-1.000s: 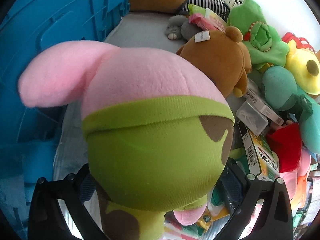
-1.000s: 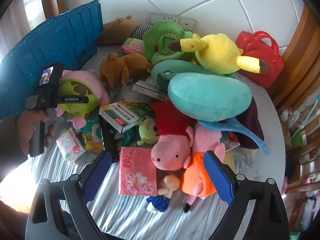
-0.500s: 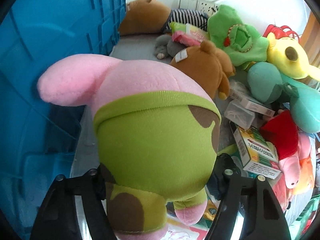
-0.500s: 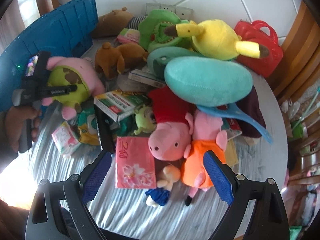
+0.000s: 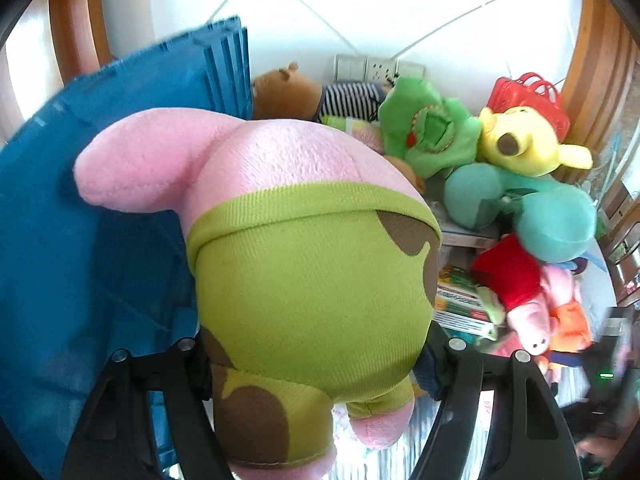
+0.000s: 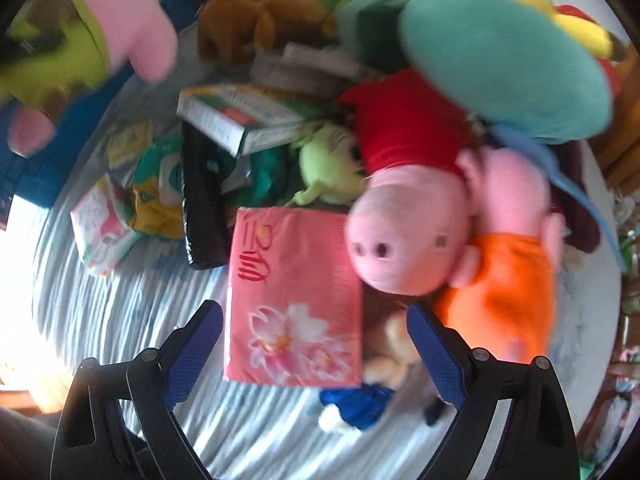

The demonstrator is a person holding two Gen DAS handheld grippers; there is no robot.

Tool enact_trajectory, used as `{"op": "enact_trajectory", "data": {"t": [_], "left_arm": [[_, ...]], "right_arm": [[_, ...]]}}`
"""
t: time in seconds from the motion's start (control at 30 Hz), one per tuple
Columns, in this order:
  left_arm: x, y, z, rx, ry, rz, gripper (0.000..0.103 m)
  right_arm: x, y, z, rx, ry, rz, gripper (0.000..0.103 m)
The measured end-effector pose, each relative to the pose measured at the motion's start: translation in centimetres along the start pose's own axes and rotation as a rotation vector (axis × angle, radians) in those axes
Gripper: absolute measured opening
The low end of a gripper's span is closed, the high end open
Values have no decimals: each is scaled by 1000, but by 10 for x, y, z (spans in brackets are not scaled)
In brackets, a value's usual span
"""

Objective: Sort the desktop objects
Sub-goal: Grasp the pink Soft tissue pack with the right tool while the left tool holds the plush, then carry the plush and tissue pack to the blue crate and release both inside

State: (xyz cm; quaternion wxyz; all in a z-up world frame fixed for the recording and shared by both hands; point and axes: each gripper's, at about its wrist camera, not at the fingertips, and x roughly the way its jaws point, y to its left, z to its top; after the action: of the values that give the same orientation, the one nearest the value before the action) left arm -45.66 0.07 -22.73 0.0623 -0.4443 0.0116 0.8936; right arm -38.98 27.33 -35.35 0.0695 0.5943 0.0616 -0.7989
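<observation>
My left gripper [image 5: 316, 364] is shut on a pink star plush in green shorts [image 5: 304, 264] and holds it up beside the blue crate [image 5: 80, 208]. The plush also shows at the top left of the right wrist view [image 6: 80, 40], in the air. My right gripper [image 6: 316, 348] is open and empty, low over a pink tissue pack [image 6: 292, 296]. A pink pig plush in red [image 6: 404, 216] and one in orange [image 6: 508, 256] lie just right of the pack.
A pile fills the table: brown bear [image 6: 256, 24], teal plush [image 6: 504, 64], yellow plush [image 5: 524, 140], green frog plush [image 5: 428, 128], green box [image 6: 244, 120], black pack [image 6: 200, 200], small doll [image 6: 372, 380]. Striped cloth [image 6: 120, 320] shows at the front left.
My left gripper has lifted the pink star plush higher, up along the crate. My right gripper has moved down and forward toward the pink tissue pack.
</observation>
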Motion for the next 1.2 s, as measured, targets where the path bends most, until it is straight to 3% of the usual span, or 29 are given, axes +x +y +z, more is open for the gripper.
{"op": "enact_trajectory", "data": {"t": [0.3, 0.4, 0.5, 0.7, 0.93, 1.2], "left_arm": [[-48, -8, 8, 31, -50, -10, 72], [-59, -8, 11, 30, -67, -15, 72], [-71, -8, 15, 33, -94, -25, 72], [-94, -4, 22, 40, -143, -53, 72], [-130, 21, 30, 14, -215, -77, 72], [-184, 87, 38, -49, -322, -53, 72]], "right_arm": [[48, 12, 0, -36, 66, -9, 94], [52, 7, -4, -3, 77, 3, 83], [44, 8, -5, -5, 80, -1, 81], [9, 14, -6, -23, 40, -5, 80], [-64, 21, 15, -20, -79, -40, 81], [-131, 70, 57, -73, -201, -88, 81]]}}
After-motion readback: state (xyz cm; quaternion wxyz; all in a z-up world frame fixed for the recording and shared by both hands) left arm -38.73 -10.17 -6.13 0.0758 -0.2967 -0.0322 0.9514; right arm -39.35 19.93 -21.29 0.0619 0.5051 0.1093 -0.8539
